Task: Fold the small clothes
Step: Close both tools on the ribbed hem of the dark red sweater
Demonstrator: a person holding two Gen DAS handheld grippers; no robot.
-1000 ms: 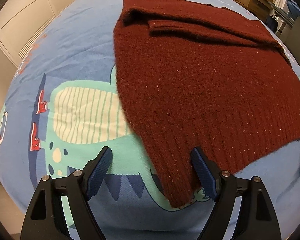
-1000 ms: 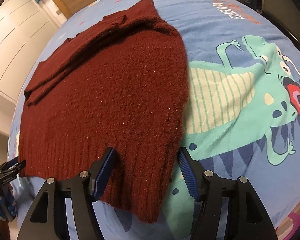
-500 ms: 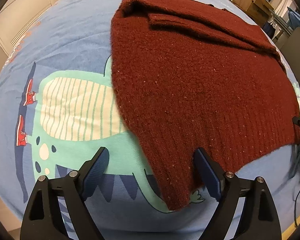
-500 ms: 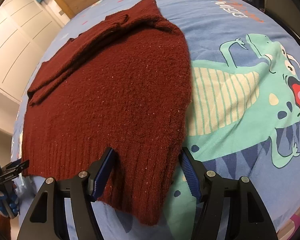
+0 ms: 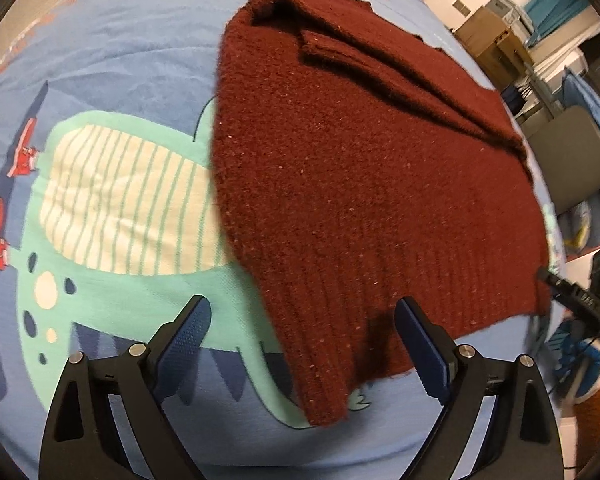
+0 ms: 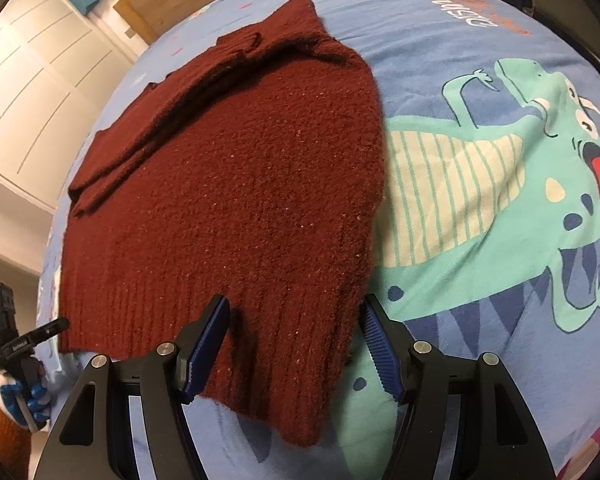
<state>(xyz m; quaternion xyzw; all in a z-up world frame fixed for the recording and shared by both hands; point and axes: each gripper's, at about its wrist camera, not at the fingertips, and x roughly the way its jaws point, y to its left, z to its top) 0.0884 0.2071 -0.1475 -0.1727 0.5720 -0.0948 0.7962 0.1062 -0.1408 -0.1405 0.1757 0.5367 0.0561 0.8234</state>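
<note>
- Blue dinosaur bedsheet lies bare beside the sweater.
- Your left gripper and right gripper fingers are spread, each straddling a hem corner.
- Contact with the knit is probably none; it's hard to tell.

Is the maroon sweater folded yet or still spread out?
Partly folded: the sweater has its sleeves laid across the top, while the body lies flat on the bedsheet.

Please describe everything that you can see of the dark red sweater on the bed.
The dark red sweater is a thick, fuzzy knit with pale flecks and a ribbed hem. It lies flat on the blue dinosaur bedsheet, sleeves folded across its upper part. One hem corner lies between the open fingers of the left gripper, the other between those of the right gripper. Neither clamps it yet.
</note>
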